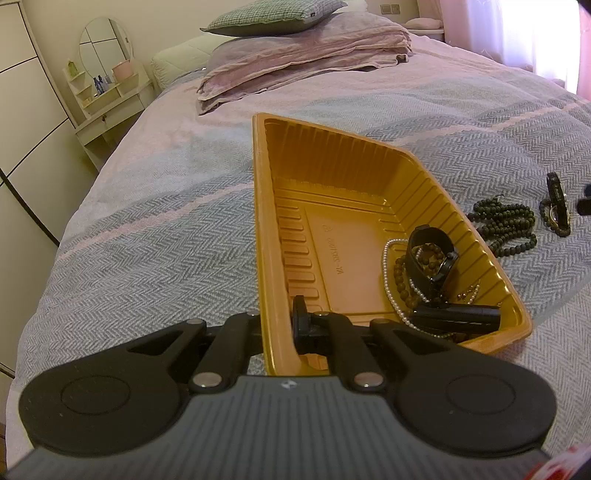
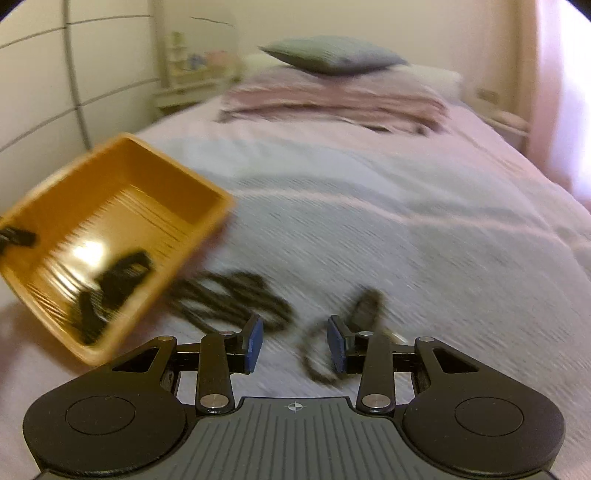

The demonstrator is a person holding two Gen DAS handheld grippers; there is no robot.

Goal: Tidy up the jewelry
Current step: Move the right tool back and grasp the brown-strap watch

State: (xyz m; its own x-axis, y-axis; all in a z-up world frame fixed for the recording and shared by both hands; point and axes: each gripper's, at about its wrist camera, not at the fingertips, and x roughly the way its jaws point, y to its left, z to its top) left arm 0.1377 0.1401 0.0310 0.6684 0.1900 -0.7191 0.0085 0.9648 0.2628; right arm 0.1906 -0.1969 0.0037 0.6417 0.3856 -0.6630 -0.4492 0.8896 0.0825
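Note:
My left gripper (image 1: 277, 322) is shut on the near wall of a golden plastic tray (image 1: 258, 206) that lies on the bed. In the tray's right corner lie a black watch (image 1: 432, 258), a pearl necklace (image 1: 387, 280), brown beads and a black bar-shaped piece (image 1: 458, 317). On the bedspread to the right of the tray lie a dark bead necklace (image 1: 506, 229) and a second watch (image 1: 556, 199) with a small bead bracelet. In the blurred right wrist view my right gripper (image 2: 295, 343) is open and holds nothing. It hangs just short of the bead necklace (image 2: 229, 295) and the watch (image 2: 365, 306).
The tray (image 2: 147, 173) shows at the left of the right wrist view. The striped bedspread (image 1: 147, 236) stretches away to folded pink bedding (image 1: 303, 55) and a pillow (image 1: 273, 16). A white dresser with a mirror (image 1: 107, 88) stands beside the bed on the left.

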